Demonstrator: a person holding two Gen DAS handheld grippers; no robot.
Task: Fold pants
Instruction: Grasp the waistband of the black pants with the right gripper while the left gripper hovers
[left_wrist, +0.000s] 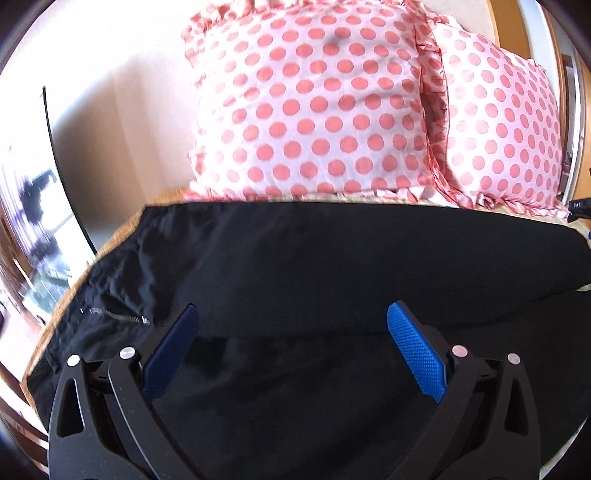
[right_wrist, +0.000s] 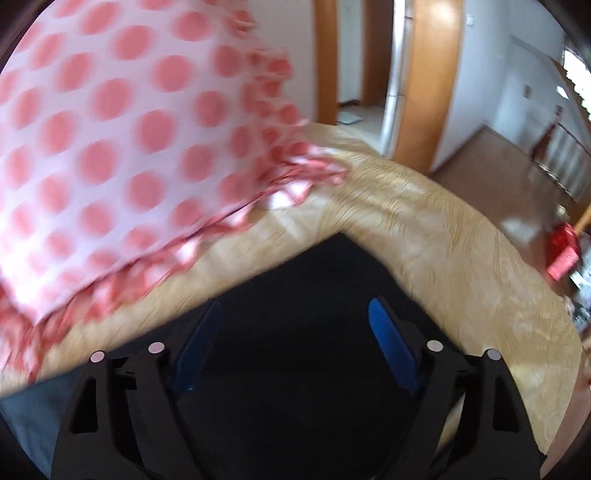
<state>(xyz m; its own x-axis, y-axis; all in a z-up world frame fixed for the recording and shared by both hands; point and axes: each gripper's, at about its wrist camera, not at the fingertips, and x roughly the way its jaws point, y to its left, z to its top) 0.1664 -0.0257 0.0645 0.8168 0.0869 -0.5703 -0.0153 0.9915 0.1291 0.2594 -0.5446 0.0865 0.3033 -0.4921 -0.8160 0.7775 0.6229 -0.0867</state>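
Black pants (left_wrist: 295, 258) lie spread across a bed with a tan cover (left_wrist: 110, 236). Their zipper (left_wrist: 118, 315) and waist area show at the left of the left wrist view. My left gripper (left_wrist: 291, 317) is open and empty, its blue pads (left_wrist: 417, 350) just above the middle of the fabric. In the right wrist view a corner of the pants (right_wrist: 314, 295) points away from me over the tan cover (right_wrist: 424, 229). My right gripper (right_wrist: 295, 314) is open and empty above that corner. The right view is blurred.
Two white pillows with red dots (left_wrist: 314, 103) (left_wrist: 502, 122) stand against the wall behind the pants; one shows in the right wrist view (right_wrist: 110, 147). The bed's edge (right_wrist: 535, 295) drops to a wooden floor on the right, with a doorway (right_wrist: 362, 74) and a red object (right_wrist: 561, 254) beyond.
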